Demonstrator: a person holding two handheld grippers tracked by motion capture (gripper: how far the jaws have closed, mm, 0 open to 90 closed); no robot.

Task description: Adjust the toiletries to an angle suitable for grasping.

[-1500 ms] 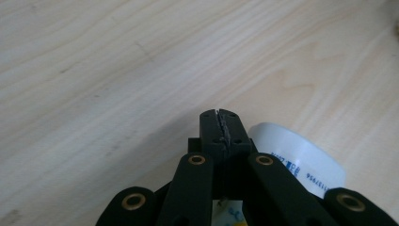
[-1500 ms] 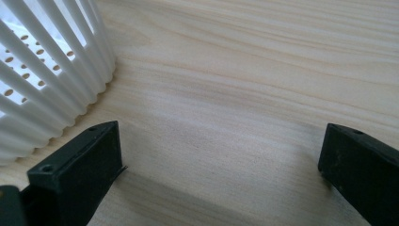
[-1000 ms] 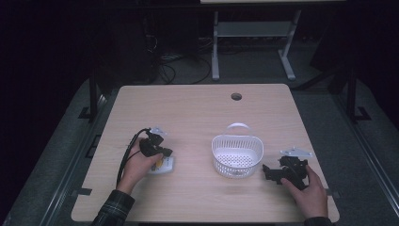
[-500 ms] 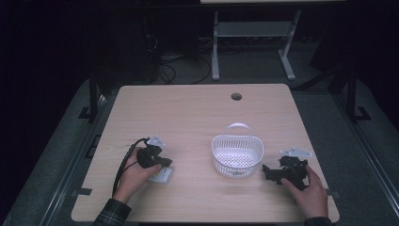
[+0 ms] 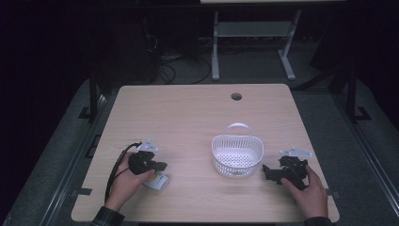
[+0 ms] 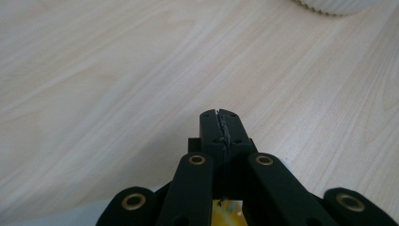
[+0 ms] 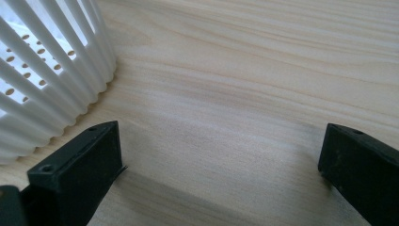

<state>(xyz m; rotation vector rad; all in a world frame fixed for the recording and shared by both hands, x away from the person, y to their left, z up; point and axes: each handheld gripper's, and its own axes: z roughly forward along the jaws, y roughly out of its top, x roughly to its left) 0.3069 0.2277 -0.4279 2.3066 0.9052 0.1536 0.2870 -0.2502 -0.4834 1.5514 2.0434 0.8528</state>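
- The wooden table [image 5: 197, 122] carries a white basket [image 5: 236, 155] right of its middle, with its handle loop on the far side and small holes in its floor.
- The left gripper [image 5: 160, 166] sits at the near left of the table, held by the person's left hand [image 5: 124, 181]. In the left gripper view its jaws are pressed together with nothing between their tips, so the left gripper [image 6: 221, 123] is closed and empty.
- A small white and yellow packet [image 5: 156, 181] lies flat on the table right under the left gripper, partly hidden by it. In the left gripper view a yellow scrap of the packet [image 6: 228, 212] peeks out beneath the jaw arms.
- The top edge of the left gripper view catches a sliver of the basket's ribbed rim [image 6: 336, 5], well ahead of the jaws.
- The right gripper [image 5: 267, 173] rests at the near right, held by the right hand [image 5: 308, 190], just beside the basket. In the right gripper view its jaws stand wide apart with bare wood between them, and the right gripper [image 7: 221, 155] holds nothing.
- In that same view the basket's slatted wall [image 7: 51, 70] stands next to the left jaw; whether they touch cannot be told.
- A round cable hole [image 5: 236, 96] is cut in the table near its far edge.
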